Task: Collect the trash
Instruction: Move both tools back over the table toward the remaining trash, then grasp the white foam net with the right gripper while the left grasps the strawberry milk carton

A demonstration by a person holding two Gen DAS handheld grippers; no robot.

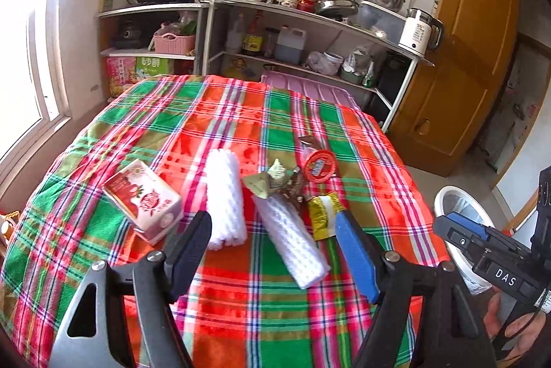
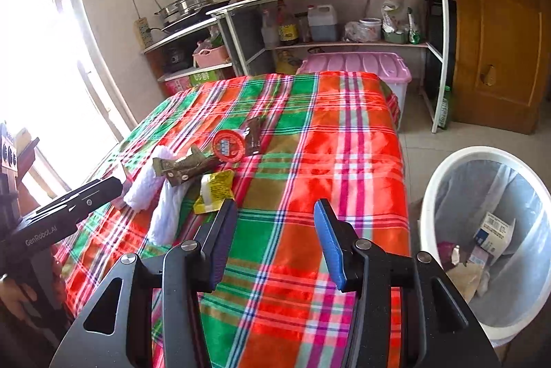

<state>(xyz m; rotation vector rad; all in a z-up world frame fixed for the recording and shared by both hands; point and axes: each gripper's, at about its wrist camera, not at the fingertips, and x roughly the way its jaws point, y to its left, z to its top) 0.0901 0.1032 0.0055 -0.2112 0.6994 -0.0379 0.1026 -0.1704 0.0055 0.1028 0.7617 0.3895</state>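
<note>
Both tools spread, empty; left tool (image 1: 275,230) fingers partly hide foam sleeve (image 1: 291,240).

"DAS" stands in white on the right tool's (image 1: 496,251) black body, "GenRobot.AI" on the left tool's (image 2: 65,213) body, and "55°" on the white kettle (image 1: 418,34).

Left claw (image 1: 273,223) open, empty, above plaid tablecloth (image 1: 241,316); foam sleeve (image 1: 291,242) between fingers; strawberry carton (image 1: 144,199) left.

Your wrappers (image 1: 275,182) lie mid-table (image 1: 241,113), carton (image 1: 144,199) to their left; the bin (image 2: 482,230) stands off the table's right edge.
</note>
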